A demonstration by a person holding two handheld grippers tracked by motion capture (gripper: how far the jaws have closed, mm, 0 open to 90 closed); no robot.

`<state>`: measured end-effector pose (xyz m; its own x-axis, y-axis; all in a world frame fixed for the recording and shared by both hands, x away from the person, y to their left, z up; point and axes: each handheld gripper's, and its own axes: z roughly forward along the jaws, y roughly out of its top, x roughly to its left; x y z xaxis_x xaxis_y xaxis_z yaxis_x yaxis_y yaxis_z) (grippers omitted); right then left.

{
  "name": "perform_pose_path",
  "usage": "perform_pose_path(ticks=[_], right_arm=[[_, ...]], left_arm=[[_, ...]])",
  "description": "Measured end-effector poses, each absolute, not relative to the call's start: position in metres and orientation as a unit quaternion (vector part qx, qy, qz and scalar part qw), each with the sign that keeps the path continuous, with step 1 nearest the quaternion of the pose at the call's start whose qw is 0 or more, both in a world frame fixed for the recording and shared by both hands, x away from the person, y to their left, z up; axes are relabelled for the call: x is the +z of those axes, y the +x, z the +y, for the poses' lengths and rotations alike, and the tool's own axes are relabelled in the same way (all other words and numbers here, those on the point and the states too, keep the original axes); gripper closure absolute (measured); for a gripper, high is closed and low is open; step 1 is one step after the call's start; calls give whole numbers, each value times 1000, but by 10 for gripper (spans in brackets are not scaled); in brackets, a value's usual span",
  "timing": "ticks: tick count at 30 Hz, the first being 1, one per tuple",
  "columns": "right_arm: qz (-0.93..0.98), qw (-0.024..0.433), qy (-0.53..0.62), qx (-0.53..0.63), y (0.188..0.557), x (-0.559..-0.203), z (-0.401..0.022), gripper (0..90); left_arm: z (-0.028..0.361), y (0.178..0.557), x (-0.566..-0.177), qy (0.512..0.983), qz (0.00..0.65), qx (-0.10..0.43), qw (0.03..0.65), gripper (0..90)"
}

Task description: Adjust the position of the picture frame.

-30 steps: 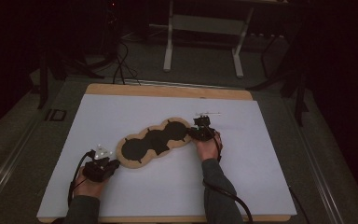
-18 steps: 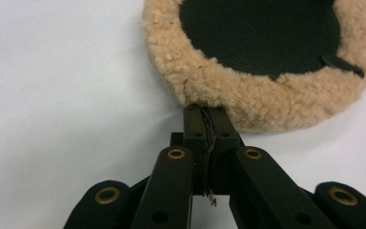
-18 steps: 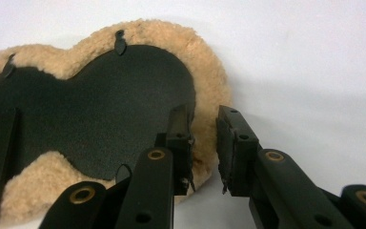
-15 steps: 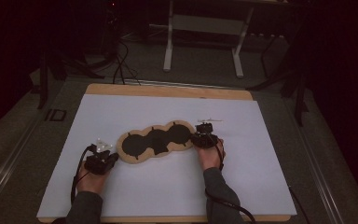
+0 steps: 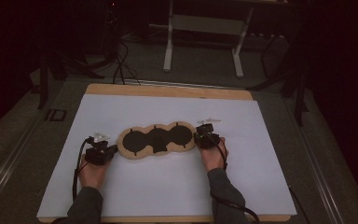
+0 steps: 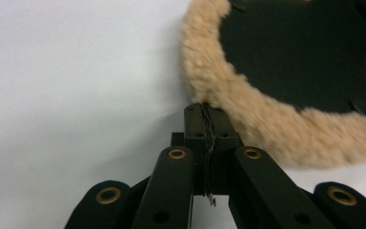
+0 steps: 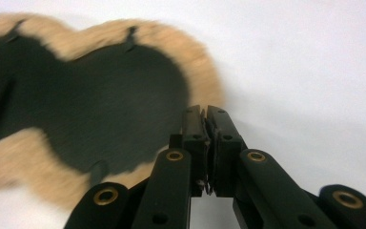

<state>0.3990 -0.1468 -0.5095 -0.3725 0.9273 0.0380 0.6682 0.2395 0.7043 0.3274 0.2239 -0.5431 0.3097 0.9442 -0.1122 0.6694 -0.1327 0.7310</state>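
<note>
**A:** Near the middle of the worktop point(image 5: 261, 182), where exactly is the pad?

**B:** It lies flat, long way left to right, and I have one end on each side. It's the three-lobed pad point(image 5: 156, 140), fleece rim round a black face. My left fingers point(image 6: 194, 125) are pressed fully together at the left lobe's near edge, and they seem to nip a little fleece at their tips. My right fingers point(image 7: 223, 131) have just been closing and now stand shut at the right lobe's rim.

**A:** How would you handle the step?

**B:** I read it as shifting or straightening the pad. I'd keep both hands low and move them together, so the pad slides flat and doesn't buckle in the middle. A pinch on fleece alone may well slip, so I'd go slowly.

**A:** Anything you can't make out?

**B:** Whether the right fingers have any fleece between them; their tips cover that spot. The underside is hidden, both gripper views cut off the far lobes, and the room beyond the worktop is too dark to read.
</note>
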Motion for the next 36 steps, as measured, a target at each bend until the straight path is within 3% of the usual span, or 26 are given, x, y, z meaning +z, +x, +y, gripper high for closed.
perform_pose_path(ticks=[3, 12, 27, 36], right_arm=[[752, 207, 537, 322, 408, -509, -151, 897], [754, 170, 556, 307, 423, -523, -154, 900], [750, 137, 550, 340, 411, -527, -167, 900], [760, 141, 531, 347, 400, -525, -170, 900]], left_arm=[[224, 332, -543, 725, 558, 193, 354, 895], [223, 343, -542, 726, 557, 199, 349, 899], [219, 349, -543, 738, 540, 218, 341, 900], [220, 350, -544, 740, 532, 224, 346, 900]])
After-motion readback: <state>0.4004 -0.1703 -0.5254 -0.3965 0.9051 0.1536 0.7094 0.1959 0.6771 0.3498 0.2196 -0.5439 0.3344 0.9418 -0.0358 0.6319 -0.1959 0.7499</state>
